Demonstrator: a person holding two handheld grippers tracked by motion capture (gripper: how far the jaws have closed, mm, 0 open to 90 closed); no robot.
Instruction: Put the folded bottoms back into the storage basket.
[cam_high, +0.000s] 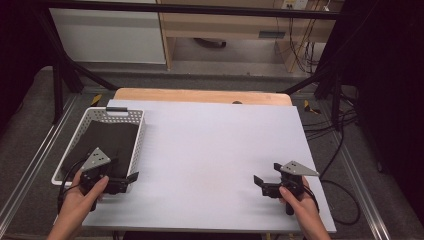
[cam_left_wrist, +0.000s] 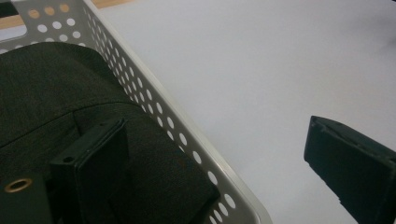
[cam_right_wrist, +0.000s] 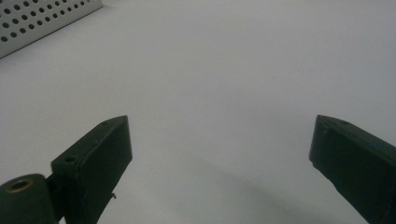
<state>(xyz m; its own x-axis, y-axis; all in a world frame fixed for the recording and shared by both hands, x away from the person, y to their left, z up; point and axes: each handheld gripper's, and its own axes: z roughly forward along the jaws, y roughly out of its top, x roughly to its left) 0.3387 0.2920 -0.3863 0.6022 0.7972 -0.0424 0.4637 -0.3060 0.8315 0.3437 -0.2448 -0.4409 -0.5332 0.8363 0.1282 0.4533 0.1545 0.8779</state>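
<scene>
High view gives us the layout: a white perforated basket (cam_high: 139, 131) sits at the left edge of the tabletop (cam_high: 210, 150), and a folded dark cloth (cam_high: 107, 142) lies inside it, filling most of its floor. Our left tongs (cam_high: 125, 181) hover at the basket's near right corner with jaws spread and nothing between them; in the left gripper view one jaw hangs over the cloth (cam_left_wrist: 56, 93) and the other outside the basket wall (cam_left_wrist: 154, 100), so the rim sits between them. Our right tongs (cam_high: 263, 184) are released too, low over bare tabletop, well apart from the basket. We judge the cloth soft, light and limp: it will sag and may unfold when lifted, and its woven surface should not slip. We would pinch it at the rounded folded edge near the wall, taking all layers together, and bring both jaws inside the rim first.
</scene>
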